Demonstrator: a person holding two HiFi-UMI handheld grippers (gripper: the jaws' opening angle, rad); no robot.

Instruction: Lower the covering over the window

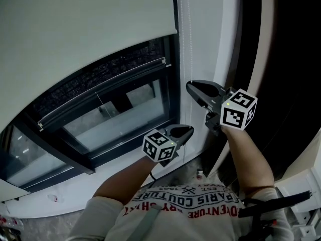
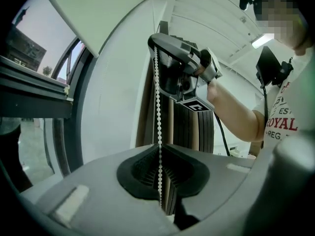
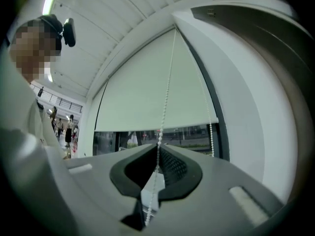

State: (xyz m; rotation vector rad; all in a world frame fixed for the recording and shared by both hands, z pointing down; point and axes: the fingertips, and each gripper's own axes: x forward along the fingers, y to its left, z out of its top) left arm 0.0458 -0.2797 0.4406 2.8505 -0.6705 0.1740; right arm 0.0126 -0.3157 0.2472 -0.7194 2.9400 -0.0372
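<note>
White sill (image 1: 70,199) w/ sm. reddish mark (image 1: 52,199); speckled floor (image 1: 186,177) to its rt.

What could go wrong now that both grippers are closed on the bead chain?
1. The chain is thin; it may slip through the left gripper or right gripper during a pull.
2. A second strand hangs near; if the held strand is the wrong one, the blind would rise.
</note>
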